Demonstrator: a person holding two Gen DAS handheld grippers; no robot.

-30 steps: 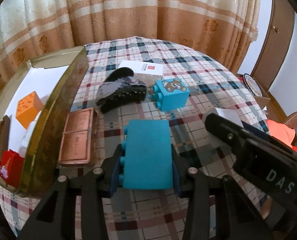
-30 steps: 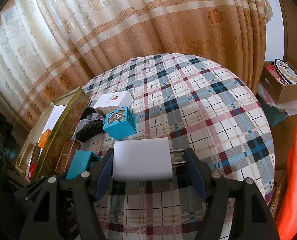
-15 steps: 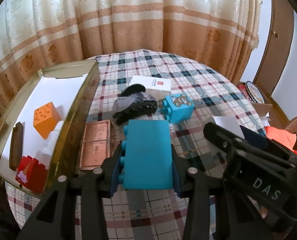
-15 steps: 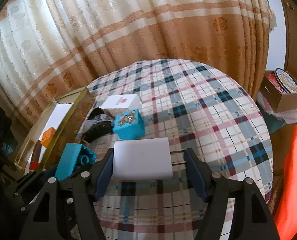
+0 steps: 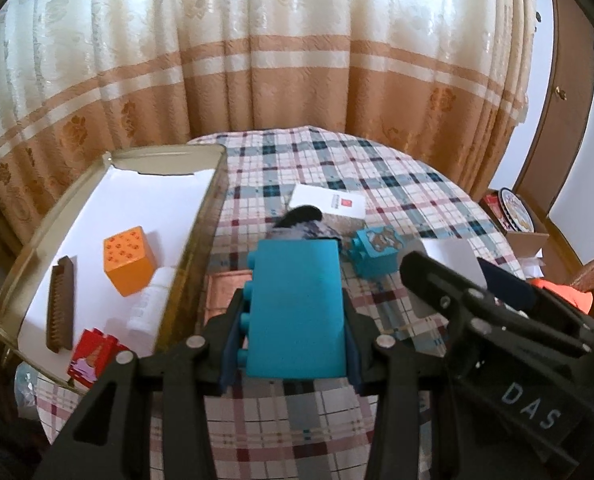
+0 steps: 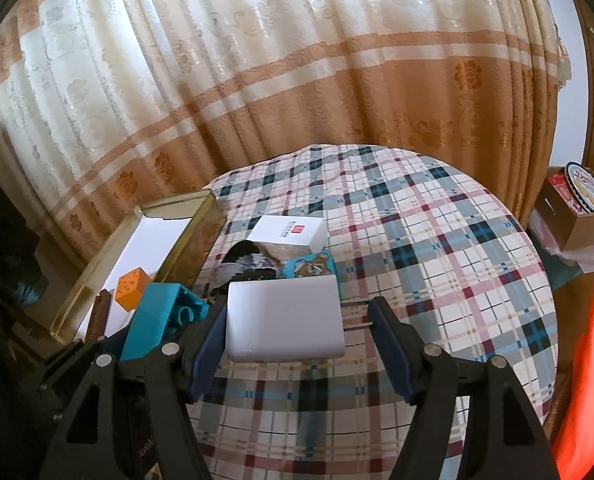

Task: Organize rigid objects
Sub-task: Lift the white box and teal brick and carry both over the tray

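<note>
From the left wrist, the left tongs (image 5: 295,312) clamp a stiff, light blue block (image 5: 297,304) by its flat sides above the worktop (image 5: 397,188), beside the tray (image 5: 201,216). From the right wrist, the right tongs (image 6: 297,326) pinch a smooth white charger (image 6: 284,322) between body and prongs; it could slip.

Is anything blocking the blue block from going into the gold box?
Only the gold box's near wall lies between the blue block, held in the left gripper, and the box's white floor. Nothing else visible blocks it.
</note>
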